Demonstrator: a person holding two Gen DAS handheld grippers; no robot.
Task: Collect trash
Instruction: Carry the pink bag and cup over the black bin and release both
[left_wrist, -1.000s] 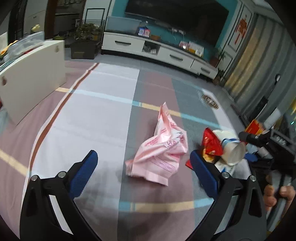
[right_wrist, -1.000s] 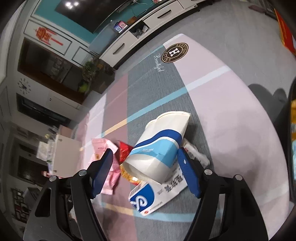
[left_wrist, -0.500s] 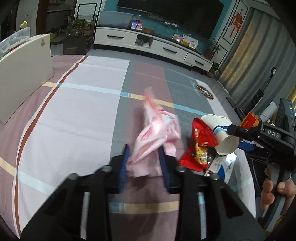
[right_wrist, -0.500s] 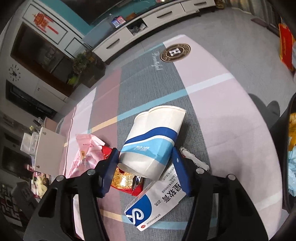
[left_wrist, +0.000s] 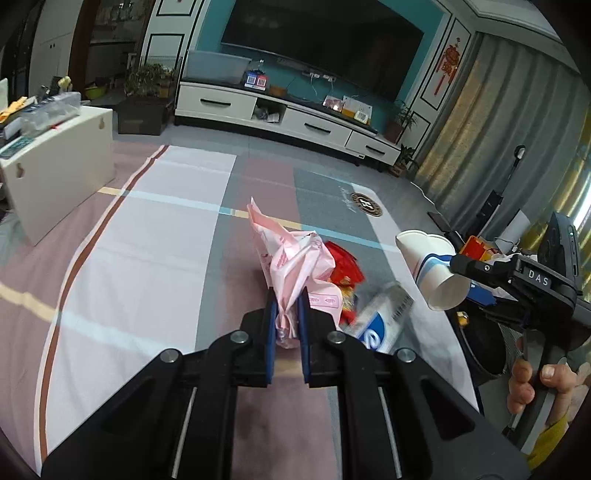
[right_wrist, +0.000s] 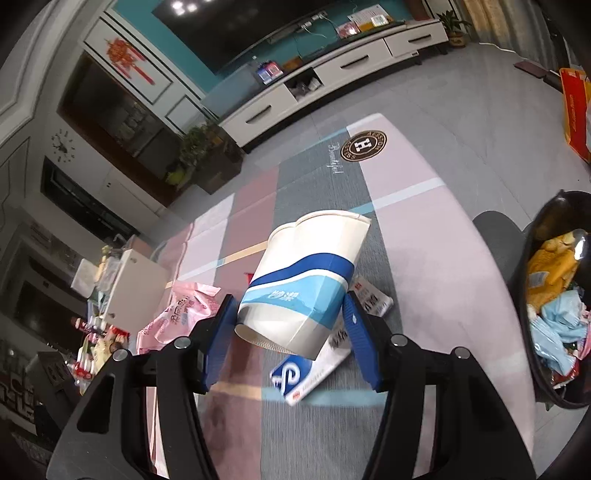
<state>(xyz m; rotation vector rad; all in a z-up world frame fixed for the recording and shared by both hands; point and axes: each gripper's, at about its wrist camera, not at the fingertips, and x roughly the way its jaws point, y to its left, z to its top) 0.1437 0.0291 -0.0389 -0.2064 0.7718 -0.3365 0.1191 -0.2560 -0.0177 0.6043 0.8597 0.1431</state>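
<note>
My left gripper (left_wrist: 287, 325) is shut on a crumpled pink plastic bag (left_wrist: 295, 262) and holds it above the striped rug (left_wrist: 140, 258). My right gripper (right_wrist: 290, 328) is shut on a white paper cup with blue bands (right_wrist: 303, 280), lifted and tilted; the cup also shows in the left wrist view (left_wrist: 432, 269). A red snack wrapper (left_wrist: 343, 269) and a white-and-blue tissue pack (right_wrist: 314, 369) lie on the rug below. The pink bag shows at the left of the right wrist view (right_wrist: 177, 314).
A black trash bin (right_wrist: 554, 295) holding wrappers stands at the right edge of the rug. A white low table (left_wrist: 59, 162) stands at the left. A white TV cabinet (left_wrist: 280, 118) runs along the far wall. Curtains (left_wrist: 498, 129) hang at the right.
My left gripper closed on the pink bag and lifted it off the rug. My right gripper closed on the paper cup and raised it; the bin came into view.
</note>
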